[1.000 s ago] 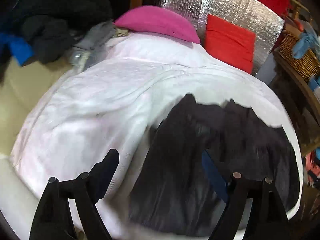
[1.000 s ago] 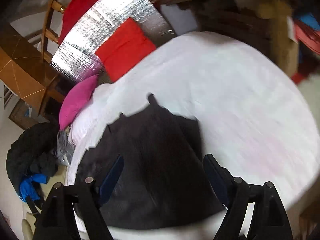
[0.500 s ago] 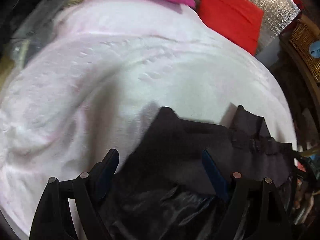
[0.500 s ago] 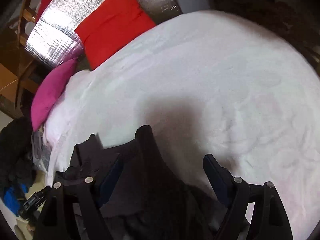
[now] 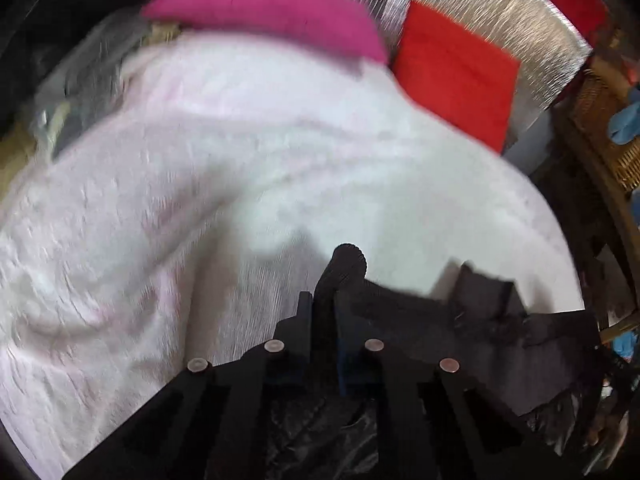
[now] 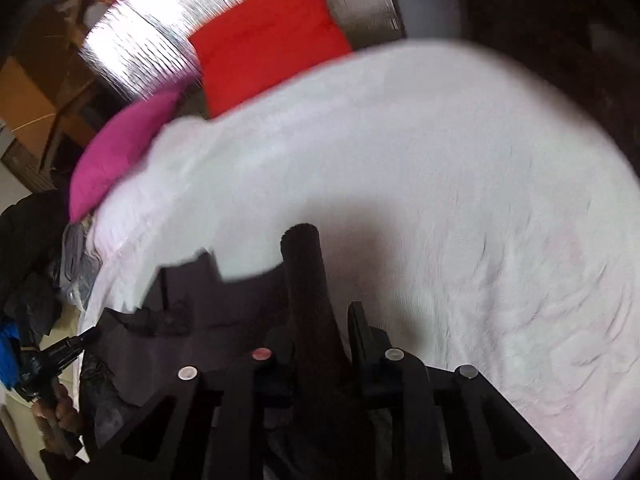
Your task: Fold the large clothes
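Covering the bed, a white fleecy blanket (image 5: pixel 248 184) fills both views, with a magenta pillow (image 5: pixel 264 12) at 12 o'clock, a red cushion (image 5: pixel 456 68) against a silver quilted panel (image 5: pixel 532 32) at 1 o'clock, and a wicker basket (image 5: pixel 612 128) at 3 o'clock. The dark garment (image 5: pixel 460 320) lies at the blanket's near edge, at 5 o'clock in the left view. The left gripper (image 5: pixel 325 320) and right gripper (image 6: pixel 316 320) each have their jaws pinched narrow on a raised fold of it.

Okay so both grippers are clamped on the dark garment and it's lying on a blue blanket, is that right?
Not quite: the blanket is white with a faint pink tint, not blue, as both wrist views show. The rest holds: the left gripper and right gripper are each shut on a fold of the dark garment.
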